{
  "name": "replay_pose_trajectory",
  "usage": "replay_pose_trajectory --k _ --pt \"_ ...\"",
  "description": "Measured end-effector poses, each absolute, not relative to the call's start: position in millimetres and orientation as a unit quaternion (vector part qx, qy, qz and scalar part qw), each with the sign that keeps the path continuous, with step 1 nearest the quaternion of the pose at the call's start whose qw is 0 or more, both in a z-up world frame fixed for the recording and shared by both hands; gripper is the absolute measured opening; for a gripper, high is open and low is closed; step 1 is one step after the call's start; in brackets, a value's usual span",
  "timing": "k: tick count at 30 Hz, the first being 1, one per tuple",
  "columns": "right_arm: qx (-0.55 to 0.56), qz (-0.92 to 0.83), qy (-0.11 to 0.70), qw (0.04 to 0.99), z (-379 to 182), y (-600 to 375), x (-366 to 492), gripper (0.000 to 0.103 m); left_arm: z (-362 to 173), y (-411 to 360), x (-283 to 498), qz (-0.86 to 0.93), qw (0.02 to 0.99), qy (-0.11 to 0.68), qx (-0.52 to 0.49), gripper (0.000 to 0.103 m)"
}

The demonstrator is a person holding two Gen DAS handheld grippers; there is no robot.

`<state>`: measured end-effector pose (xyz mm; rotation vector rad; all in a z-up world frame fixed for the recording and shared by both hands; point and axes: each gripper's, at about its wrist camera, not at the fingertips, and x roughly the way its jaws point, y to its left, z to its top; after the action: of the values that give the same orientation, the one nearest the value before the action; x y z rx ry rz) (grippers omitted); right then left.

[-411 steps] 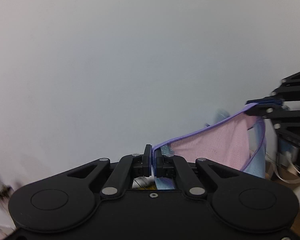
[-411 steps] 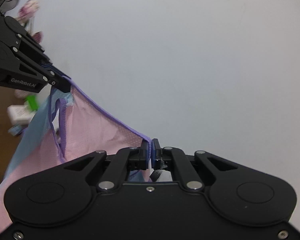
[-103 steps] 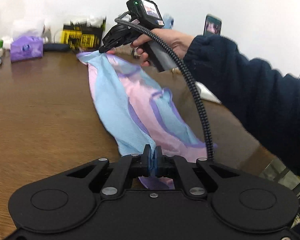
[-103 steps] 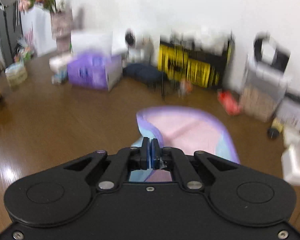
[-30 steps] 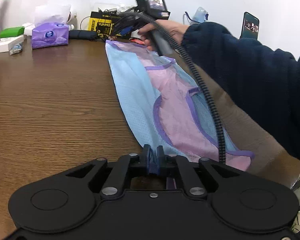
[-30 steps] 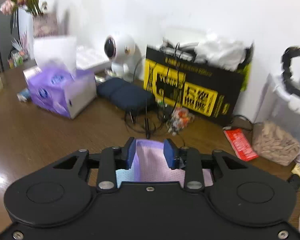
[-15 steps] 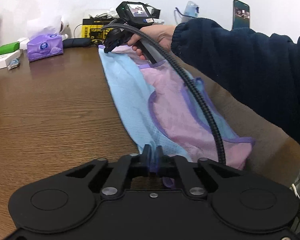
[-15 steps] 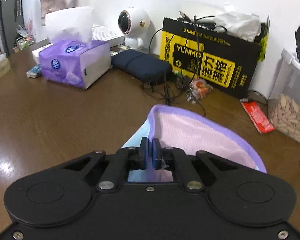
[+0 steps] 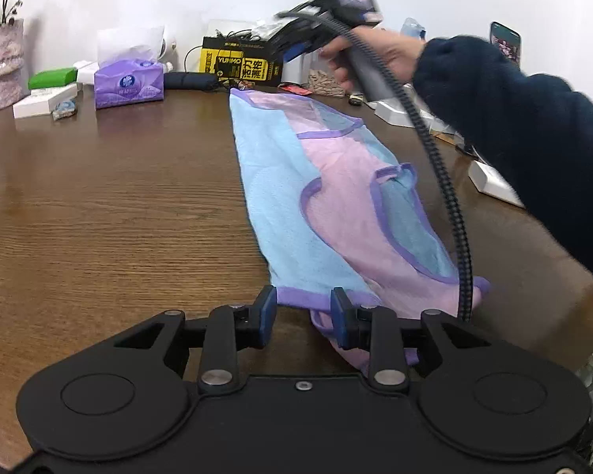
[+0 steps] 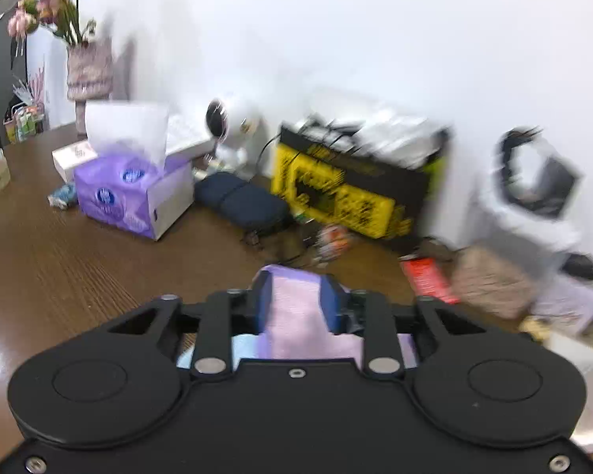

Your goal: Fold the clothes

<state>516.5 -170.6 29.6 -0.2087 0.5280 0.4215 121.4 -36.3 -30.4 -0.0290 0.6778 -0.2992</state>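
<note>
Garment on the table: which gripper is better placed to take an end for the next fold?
Probably left: its gripper sits open right at the garment's near hem, low over the table. The right gripper is lifted above the far end.

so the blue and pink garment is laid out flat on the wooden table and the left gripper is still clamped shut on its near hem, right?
Not quite. The blue and pink garment does lie flat on the wooden table, but the left gripper is not clamped on it: its jaws have just opened and stand apart on either side of the near hem, as the left wrist view shows.
</note>
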Motion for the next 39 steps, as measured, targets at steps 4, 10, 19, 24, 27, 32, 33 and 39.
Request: replay_pose_trajectory --k 4,10,19,24,27,32,33,39 --pt "-0.084 0.19 0.268 0.941 54.0 -223.3 485.1 0.058 -20.2 -61.2 109.7 -0.179 0.933 0.311 0.015 0.03" --pt "-0.084 0.185 0.321 0.925 40.0 -273.6 457.6 0.057 -40.6 -113.6 107.4 -0.26 0.909 0.319 0.064 0.037" --pt "-0.064 0.173 0.378 0.907 -26.1 -298.9 475.5 0.05 -62.0 -145.5 130.5 -0.25 0.9 0.346 0.089 0.037" --pt "-0.061 0.179 0.382 0.905 -43.0 -294.7 488.6 0.039 -67.4 -145.5 133.1 -0.246 0.901 0.346 0.094 0.035" --pt "-0.076 0.177 0.378 0.906 -48.7 -287.2 490.7 0.028 -69.3 -144.6 130.8 -0.25 0.902 0.341 0.089 0.028" --pt "-0.087 0.174 0.373 0.907 -47.1 -280.8 491.0 0.007 -69.0 -134.5 127.2 -0.245 0.908 0.336 0.053 0.009" --pt "-0.086 0.172 0.37 0.909 -45.0 -280.5 491.1 0.006 -68.6 -132.8 126.6 -0.244 0.909 0.335 0.049 0.009" --pt "-0.081 0.187 0.352 0.913 -17.9 -257.2 493.0 0.006 -57.6 -102.9 116.1 -0.226 0.92 0.319 -0.005 0.007"
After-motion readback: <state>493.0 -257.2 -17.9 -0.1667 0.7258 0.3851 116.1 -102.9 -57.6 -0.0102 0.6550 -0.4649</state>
